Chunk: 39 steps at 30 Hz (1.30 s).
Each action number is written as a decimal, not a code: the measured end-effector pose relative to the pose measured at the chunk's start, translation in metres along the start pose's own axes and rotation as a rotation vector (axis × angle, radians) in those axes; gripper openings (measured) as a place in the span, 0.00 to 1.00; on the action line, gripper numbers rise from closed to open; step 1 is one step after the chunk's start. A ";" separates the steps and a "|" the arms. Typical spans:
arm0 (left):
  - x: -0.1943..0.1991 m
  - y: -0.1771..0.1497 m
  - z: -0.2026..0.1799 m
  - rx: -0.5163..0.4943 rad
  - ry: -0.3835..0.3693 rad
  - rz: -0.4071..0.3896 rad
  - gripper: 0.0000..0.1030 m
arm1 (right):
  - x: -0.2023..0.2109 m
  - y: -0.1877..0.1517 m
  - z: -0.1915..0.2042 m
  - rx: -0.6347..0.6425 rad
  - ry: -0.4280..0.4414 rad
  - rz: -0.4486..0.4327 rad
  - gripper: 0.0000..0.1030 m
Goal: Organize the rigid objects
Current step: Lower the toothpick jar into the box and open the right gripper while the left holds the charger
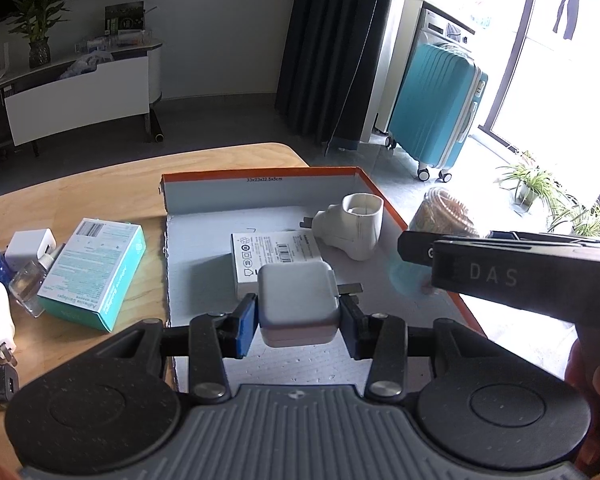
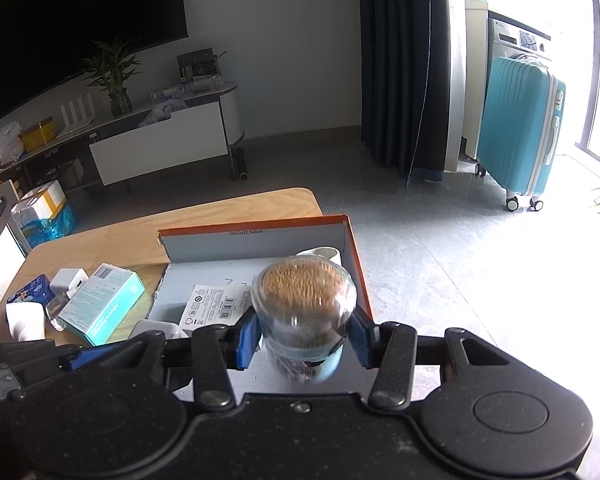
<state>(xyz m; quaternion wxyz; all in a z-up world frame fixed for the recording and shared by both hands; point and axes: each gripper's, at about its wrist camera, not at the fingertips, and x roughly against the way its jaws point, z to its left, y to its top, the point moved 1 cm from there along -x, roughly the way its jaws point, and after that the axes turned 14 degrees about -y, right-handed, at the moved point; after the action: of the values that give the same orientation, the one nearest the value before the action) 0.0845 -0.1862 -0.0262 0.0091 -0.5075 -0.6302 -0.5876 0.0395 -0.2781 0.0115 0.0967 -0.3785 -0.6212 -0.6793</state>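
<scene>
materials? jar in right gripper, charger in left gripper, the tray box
Jar: clear glossy plastic by the glare, possibly glass; packed with wooden-looking sticks.
Charger: white matte plastic, smooth rounded corners.
Box: cardboard, orange outside, grey-white inside, ragged torn edge.

This is a home living room. A large dark television [image 2: 80, 28] hangs on the white wall above a low media console [image 2: 156, 140] bearing a potted plant [image 2: 114, 80] and small clutter. Dark curtains [image 2: 404, 64] flank a bright glass door, with a teal suitcase [image 2: 520, 128] standing before a washing machine [image 2: 520, 38]. A wooden bench [image 2: 204, 216] stands on the grey floor.
</scene>
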 end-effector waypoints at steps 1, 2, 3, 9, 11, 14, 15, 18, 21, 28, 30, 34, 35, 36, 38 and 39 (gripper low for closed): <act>-0.001 0.000 0.000 0.001 -0.001 0.000 0.42 | -0.002 0.000 0.000 0.002 0.001 0.001 0.56; -0.002 0.000 0.000 0.001 -0.001 0.002 0.42 | -0.003 0.001 0.001 0.006 0.001 0.003 0.56; -0.003 0.001 0.000 0.003 -0.001 0.004 0.42 | -0.005 0.002 0.001 0.009 -0.001 0.005 0.56; -0.009 0.001 0.000 0.004 -0.005 0.013 0.42 | -0.017 0.008 0.003 0.012 0.002 0.019 0.56; -0.011 0.001 0.000 0.005 -0.006 0.018 0.42 | -0.021 0.009 0.003 0.009 0.006 0.027 0.56; -0.014 0.001 -0.001 0.004 -0.012 0.024 0.42 | -0.026 0.010 0.001 -0.001 -0.002 0.028 0.62; -0.015 0.002 -0.002 0.003 -0.015 0.025 0.42 | -0.025 0.011 -0.001 -0.013 -0.002 0.018 0.65; -0.018 0.002 -0.003 0.001 -0.022 0.028 0.42 | -0.019 0.014 -0.006 -0.043 -0.002 -0.020 0.66; -0.021 0.003 -0.005 0.005 -0.030 0.035 0.42 | -0.014 0.017 -0.012 -0.061 -0.020 -0.037 0.66; -0.026 0.006 -0.013 0.006 -0.085 0.049 0.45 | 0.002 0.019 -0.019 -0.081 -0.024 -0.077 0.68; -0.022 0.007 -0.014 -0.001 -0.079 0.036 0.56 | 0.005 0.019 -0.020 -0.083 -0.025 -0.082 0.70; -0.012 0.012 -0.014 0.003 -0.052 0.015 0.65 | 0.010 0.018 -0.017 -0.080 -0.030 -0.086 0.71; -0.009 0.012 -0.013 0.000 -0.041 0.006 0.67 | 0.011 0.017 -0.016 -0.081 -0.030 -0.085 0.72; -0.007 0.014 -0.012 -0.002 -0.026 0.000 0.69 | 0.012 0.017 -0.015 -0.083 -0.032 -0.083 0.73; -0.003 0.015 -0.009 0.006 0.006 0.000 0.75 | 0.014 0.016 -0.014 -0.083 -0.032 -0.082 0.74; -0.001 0.016 -0.006 0.014 0.018 -0.002 0.76 | 0.015 0.015 -0.013 -0.081 -0.033 -0.082 0.74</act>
<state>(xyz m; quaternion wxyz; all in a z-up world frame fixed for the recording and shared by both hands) 0.0915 -0.1947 -0.0132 0.0176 -0.5014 -0.6348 -0.5877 0.0330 -0.2879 0.0336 0.0432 -0.3674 -0.6096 -0.7011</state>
